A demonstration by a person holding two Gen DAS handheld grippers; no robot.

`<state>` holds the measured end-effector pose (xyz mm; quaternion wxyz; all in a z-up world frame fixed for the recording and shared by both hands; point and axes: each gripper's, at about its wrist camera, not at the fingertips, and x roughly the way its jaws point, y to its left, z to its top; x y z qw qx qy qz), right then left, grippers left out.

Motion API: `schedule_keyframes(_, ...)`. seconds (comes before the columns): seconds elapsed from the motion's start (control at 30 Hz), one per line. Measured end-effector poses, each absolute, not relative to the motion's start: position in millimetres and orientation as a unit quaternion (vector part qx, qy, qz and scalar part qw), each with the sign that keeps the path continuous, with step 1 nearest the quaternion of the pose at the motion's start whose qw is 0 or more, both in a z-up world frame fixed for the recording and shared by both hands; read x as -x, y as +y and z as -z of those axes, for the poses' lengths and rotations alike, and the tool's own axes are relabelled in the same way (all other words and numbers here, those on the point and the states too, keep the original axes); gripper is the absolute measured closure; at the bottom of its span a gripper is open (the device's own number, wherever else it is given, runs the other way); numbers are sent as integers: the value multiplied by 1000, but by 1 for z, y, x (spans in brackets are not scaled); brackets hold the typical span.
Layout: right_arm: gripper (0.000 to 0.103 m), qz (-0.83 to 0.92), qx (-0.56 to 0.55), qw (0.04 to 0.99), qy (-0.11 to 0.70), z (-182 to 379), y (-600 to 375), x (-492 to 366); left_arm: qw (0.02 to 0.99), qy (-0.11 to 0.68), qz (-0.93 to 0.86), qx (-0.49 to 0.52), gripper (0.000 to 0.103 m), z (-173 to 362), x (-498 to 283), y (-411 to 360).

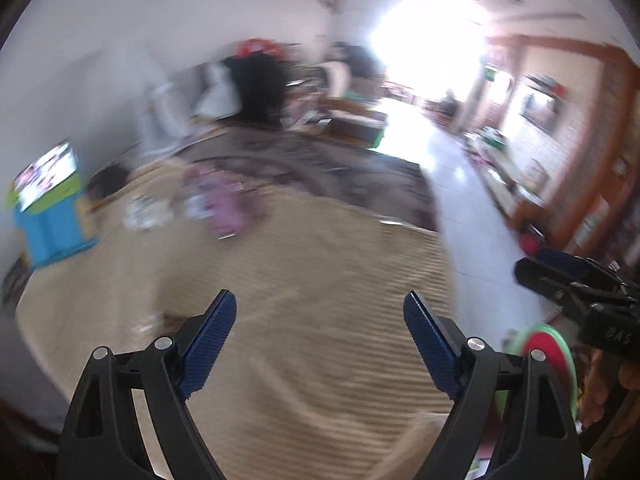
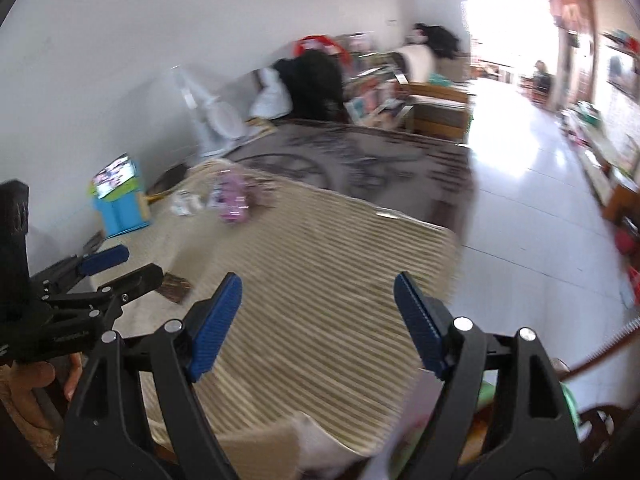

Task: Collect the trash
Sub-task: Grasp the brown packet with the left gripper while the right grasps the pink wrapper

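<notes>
Both tongs, left (image 1: 319,312) and right (image 2: 318,294), gape empty. Pink wrapper (image 2: 232,200), centre-left, lies well apart; motion blur risks misjudged reach.

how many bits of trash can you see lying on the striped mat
3, though blur may hide more: a pink wrapper near the mat's far edge, a whitish crumpled piece just left of it, and a dark brown scrap nearer, beside the left gripper.

White wall (image 2: 120,60), glossy tiled floor (image 2: 528,208), striped beige mat (image 2: 320,280), glaring bright doorway (image 2: 508,12).
</notes>
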<state>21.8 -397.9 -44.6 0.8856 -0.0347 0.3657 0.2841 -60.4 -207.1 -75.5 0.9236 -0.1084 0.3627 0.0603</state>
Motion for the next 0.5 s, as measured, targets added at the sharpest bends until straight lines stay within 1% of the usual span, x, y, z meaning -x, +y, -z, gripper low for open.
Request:
schedule_keyframes(0.13, 26, -317, 55, 870, 375, 50, -345, -29, 905, 386, -108, 140, 21, 97, 65, -149)
schedule_keyframes(0.23, 25, -331, 64, 860, 383, 54, -312, -36, 895, 411, -114, 129, 21, 118, 65, -121)
schedule_keyframes(0.3, 25, -336, 67, 855, 389, 56, -293, -42, 890, 433, -102, 105, 20, 132, 62, -104)
schedule_keyframes(0.37, 25, -340, 66, 849, 399, 61, -275, -48, 881, 464, -71, 57, 13, 150, 52, -96)
schedule_keyframes(0.5, 25, -337, 65, 838, 424, 74, -246, -59, 859, 510, 3, -47, 13, 183, 38, -91)
